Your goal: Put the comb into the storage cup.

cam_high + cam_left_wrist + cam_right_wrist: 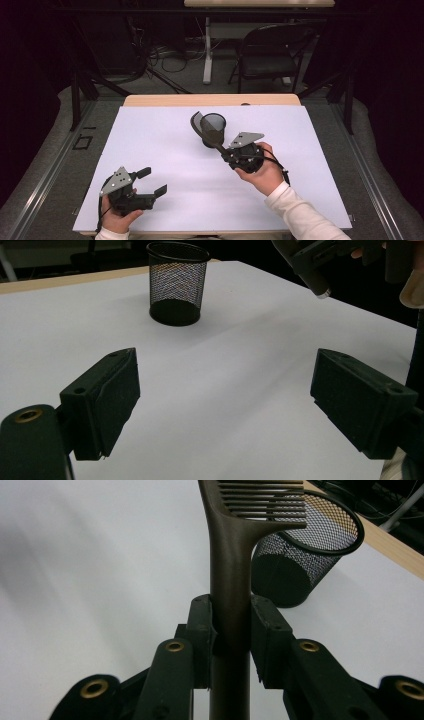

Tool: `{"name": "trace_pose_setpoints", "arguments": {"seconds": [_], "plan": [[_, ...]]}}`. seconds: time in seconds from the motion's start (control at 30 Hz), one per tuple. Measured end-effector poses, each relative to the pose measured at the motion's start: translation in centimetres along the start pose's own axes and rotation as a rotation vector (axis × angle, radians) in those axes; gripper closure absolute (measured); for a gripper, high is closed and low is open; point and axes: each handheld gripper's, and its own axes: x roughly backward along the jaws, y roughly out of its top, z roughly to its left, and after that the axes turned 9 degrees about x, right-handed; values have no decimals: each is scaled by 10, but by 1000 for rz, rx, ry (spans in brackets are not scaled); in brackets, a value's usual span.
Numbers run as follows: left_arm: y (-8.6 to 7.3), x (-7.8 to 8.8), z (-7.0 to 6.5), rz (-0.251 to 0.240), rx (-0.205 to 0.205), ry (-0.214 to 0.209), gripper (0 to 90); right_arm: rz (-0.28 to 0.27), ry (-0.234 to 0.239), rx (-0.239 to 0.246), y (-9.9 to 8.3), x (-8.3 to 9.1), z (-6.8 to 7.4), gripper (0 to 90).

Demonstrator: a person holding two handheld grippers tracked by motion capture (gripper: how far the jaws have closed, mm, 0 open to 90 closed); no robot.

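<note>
High cam looks fwd and down over the tabletop [150, 150] from its near edge. Both gripper cams sit low, close to the surface; all share the mesh cup [214, 125].

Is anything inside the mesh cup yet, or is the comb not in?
The mesh cup looks empty: its dark base shows through the wire. The comb, clamped in the right gripper, crosses in front of the rim, not inside. It hides part of the opening.

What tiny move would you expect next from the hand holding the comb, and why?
Probably tipping the comb upright over the mesh cup and lowering it in. The right gripper clamps the handle, and the toothed end already hangs beside the cup's open rim, not inside.
</note>
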Motion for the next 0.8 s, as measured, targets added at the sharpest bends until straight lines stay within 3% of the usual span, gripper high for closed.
{"name": "trace_pose_setpoints", "arguments": {"seconds": [0.43, 0.8], "plan": [[0, -1, 0, -1, 3, 10, 128, -95, -44, -9, 4, 0, 1, 729], [-1, -2, 2, -1, 10, 10, 137, -145, -74, 12, -2, -3, 13, 729]]}}
